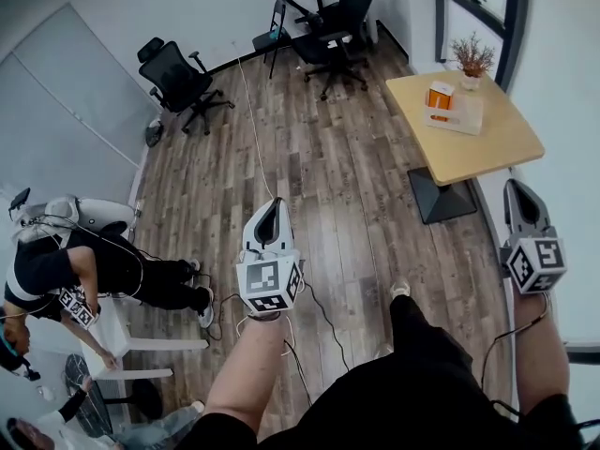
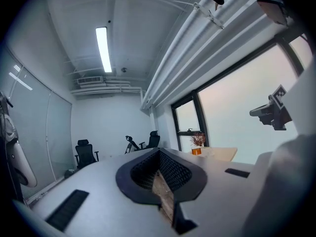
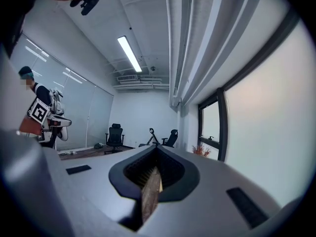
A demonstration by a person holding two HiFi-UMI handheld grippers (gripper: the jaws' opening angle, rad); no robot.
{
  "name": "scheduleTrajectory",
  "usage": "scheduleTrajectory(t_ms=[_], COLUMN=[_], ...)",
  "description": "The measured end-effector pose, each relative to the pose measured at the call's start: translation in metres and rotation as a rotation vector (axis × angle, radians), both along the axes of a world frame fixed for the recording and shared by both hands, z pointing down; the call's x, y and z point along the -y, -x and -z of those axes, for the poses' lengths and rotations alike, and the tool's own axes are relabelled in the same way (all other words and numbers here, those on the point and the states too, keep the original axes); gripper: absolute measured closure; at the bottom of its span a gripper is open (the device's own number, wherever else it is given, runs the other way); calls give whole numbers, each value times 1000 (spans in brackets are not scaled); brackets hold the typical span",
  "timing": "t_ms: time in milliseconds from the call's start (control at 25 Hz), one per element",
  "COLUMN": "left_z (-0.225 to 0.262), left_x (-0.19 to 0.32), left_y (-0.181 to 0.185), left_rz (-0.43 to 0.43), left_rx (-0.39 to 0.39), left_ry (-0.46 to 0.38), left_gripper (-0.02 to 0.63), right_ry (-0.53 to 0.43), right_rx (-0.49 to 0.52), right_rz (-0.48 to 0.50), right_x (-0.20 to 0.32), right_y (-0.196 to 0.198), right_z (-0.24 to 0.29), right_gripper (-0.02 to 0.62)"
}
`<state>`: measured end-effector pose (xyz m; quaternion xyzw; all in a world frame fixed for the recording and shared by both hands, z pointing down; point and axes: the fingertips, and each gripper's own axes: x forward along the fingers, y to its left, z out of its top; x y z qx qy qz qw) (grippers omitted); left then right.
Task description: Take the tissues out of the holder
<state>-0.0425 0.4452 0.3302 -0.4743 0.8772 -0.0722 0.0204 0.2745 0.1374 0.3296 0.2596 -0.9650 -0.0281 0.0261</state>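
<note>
left gripper [image 1: 272, 204], lower centre, and right gripper [image 1: 518, 190], right edge: jaws together, nothing between them. orange tissue holder [image 1: 441, 97] stands on the table [image 1: 497, 143], upper right, well apart from both.

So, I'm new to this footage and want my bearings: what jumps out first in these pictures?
Two grippers held out ahead, both shut and empty: the left gripper mid-frame, the right gripper at the right edge. Then the pale wooden table at upper right, well beyond them, carrying an orange box, likely the tissue holder, and a small plant. A second person is at the left edge.
</note>
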Motion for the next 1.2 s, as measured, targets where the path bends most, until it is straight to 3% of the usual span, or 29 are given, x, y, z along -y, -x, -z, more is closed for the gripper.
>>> scheduleTrajectory(t_ms=[240, 680, 960, 1200], left_z=[1, 33, 29, 10], left_x=[49, 161, 223, 277], left_y=[57, 180, 235, 272], left_rz=[32, 77, 99, 66], left_rx=[5, 34, 20, 20], left_ry=[21, 28, 62, 76], left_gripper=[601, 601, 601, 601], right_ry=[83, 113, 185, 223], right_rx=[1, -16, -69, -98], right_rz=[17, 83, 113, 78], right_x=[67, 193, 261, 310], right_y=[72, 207, 271, 308], right_z=[-12, -1, -27, -60], right_gripper=[589, 589, 589, 589])
